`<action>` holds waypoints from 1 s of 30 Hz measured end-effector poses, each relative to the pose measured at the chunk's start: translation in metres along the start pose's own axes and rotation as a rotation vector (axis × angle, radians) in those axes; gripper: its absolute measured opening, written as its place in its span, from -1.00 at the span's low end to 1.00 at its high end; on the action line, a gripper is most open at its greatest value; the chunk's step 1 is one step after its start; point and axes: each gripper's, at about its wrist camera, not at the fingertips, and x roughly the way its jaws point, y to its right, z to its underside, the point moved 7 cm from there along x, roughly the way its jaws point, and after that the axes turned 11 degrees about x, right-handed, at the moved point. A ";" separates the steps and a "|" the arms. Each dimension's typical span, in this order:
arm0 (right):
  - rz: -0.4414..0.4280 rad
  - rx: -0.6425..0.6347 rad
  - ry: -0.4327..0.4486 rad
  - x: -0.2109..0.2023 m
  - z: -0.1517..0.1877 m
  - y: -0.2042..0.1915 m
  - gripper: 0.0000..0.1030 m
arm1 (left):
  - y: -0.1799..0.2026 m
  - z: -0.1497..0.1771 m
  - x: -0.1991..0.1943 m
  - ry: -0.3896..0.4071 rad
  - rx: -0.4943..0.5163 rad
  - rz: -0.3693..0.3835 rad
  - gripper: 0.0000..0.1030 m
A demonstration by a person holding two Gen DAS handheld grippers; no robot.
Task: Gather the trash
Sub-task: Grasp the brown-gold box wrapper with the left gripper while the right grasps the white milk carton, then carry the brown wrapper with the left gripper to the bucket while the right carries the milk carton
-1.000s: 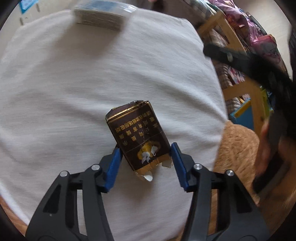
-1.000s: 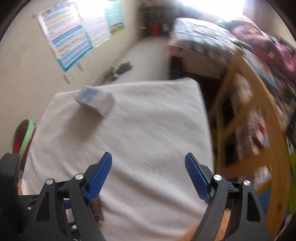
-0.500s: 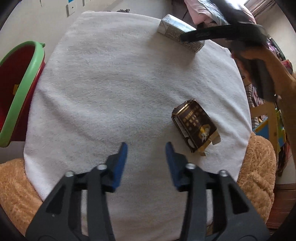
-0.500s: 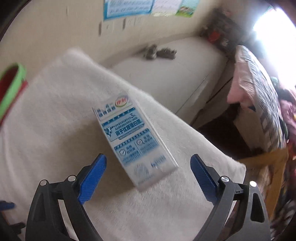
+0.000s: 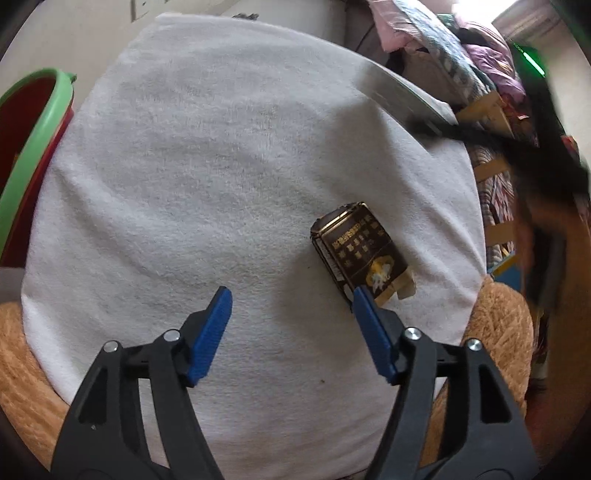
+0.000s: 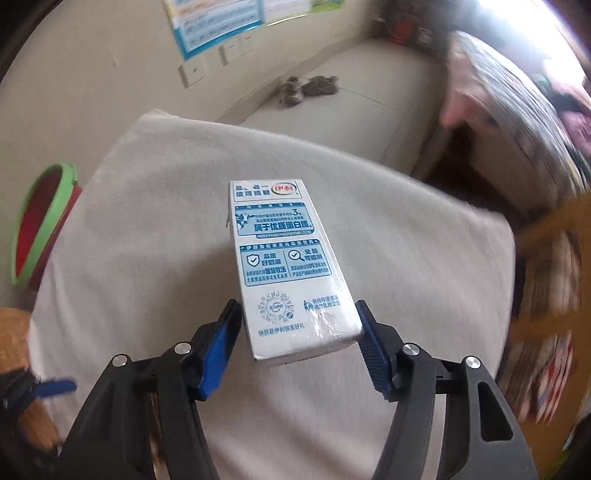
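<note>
Your off-task items: white towel (image 6: 406, 258) spread flat over tan fuzzy cushion (image 5: 498, 325); wall poster (image 6: 214, 26) w/ switch plates (image 6: 192, 72) just below; pair of shoes (image 6: 308, 88) on floor by wall; wooden shelf (image 5: 487, 110), cluttered, at right.

Both wrist views look steeply down, close over the same white towel (image 5: 229, 155)

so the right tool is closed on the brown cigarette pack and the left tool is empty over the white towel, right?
Not quite. The right wrist view shows the right tool closing on the white and blue milk carton, not the brown cigarette pack. That pack lies on the white towel beside the empty left tool, in the left wrist view.
</note>
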 end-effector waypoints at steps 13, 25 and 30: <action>0.032 0.189 0.071 -0.037 0.082 0.024 0.16 | 0.044 -0.022 0.038 -0.076 -0.018 0.024 0.26; 0.028 0.224 0.089 -0.037 0.085 0.033 0.16 | 0.061 -0.025 0.044 -0.050 0.135 -0.071 0.27; 0.031 0.228 0.089 -0.037 0.086 0.033 0.16 | 0.062 -0.026 0.043 -0.046 0.150 -0.075 0.23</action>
